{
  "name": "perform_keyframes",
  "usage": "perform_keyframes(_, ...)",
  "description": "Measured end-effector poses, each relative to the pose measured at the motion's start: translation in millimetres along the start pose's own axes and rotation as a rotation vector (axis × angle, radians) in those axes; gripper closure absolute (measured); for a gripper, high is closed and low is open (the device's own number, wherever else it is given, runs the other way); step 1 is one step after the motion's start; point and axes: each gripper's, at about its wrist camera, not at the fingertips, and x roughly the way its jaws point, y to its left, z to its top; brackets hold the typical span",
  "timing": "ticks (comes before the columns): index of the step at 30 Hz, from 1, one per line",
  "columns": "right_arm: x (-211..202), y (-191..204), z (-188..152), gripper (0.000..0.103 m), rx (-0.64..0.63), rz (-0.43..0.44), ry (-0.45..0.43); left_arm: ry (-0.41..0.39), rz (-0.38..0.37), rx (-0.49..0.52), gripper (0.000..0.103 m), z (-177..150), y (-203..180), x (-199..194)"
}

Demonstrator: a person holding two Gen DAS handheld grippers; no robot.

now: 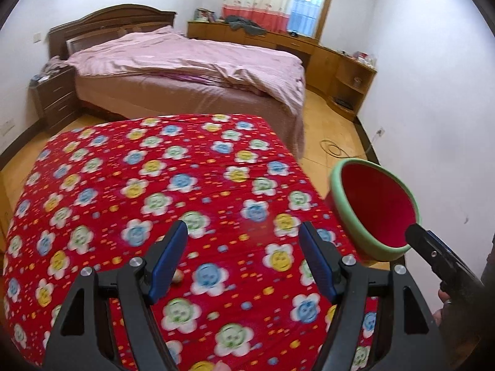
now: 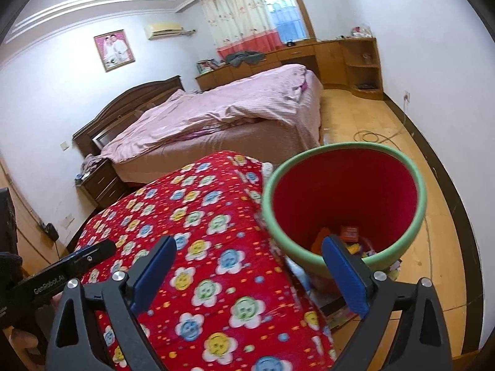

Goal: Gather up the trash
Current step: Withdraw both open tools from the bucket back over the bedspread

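My left gripper (image 1: 243,227) hangs open over a red flowered blanket (image 1: 148,185) with nothing between its fingers. A small beige scrap (image 1: 178,277) lies on the blanket beside its left finger. A round bin (image 1: 371,207) with a green rim and red inside stands off the blanket's right edge. In the right wrist view, my right gripper (image 2: 249,241) is open, its right finger (image 2: 343,275) in front of the near rim of the bin (image 2: 343,151). Orange, red and yellow wrappers (image 2: 348,236) lie in the bin's bottom. The left gripper (image 2: 89,255) shows at the left edge.
Behind the blanket stands a bed with pink covers (image 1: 191,61), a dark nightstand (image 1: 54,95) to its left. Wooden cabinets (image 1: 337,61) line the far wall. A cable (image 2: 374,137) lies coiled on the wooden floor by the right wall.
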Motion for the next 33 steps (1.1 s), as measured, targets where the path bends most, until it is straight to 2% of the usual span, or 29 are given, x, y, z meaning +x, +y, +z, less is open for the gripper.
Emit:
perform_keyframes(7, -5.3, 29.4, -14.3, 0.003, -0.04, 0.029, -0.001, -0.027, 0.059, -0.052, 0.029, -14.7, 31.1, -22.1)
perform_keyframes(16, -17.9, 53.8, -35.3, 0.003, -0.098, 0.049, -0.016, -0.059, 0.121, -0.065, 0.029, -40.4, 52.4, -37.9)
perform_keyframes(22, -21.9, 65.0, -52.7, 0.002, -0.143, 0.038, -0.048, -0.099, 0.182, -0.053, 0.029, -55.8, 56.2, -43.3)
perform_keyframes(33, -21.7, 65.5, -71.6, 0.003, -0.157, 0.031, -0.067, -0.131, 0.207, -0.058, 0.029, -71.7, 56.2, -40.1)
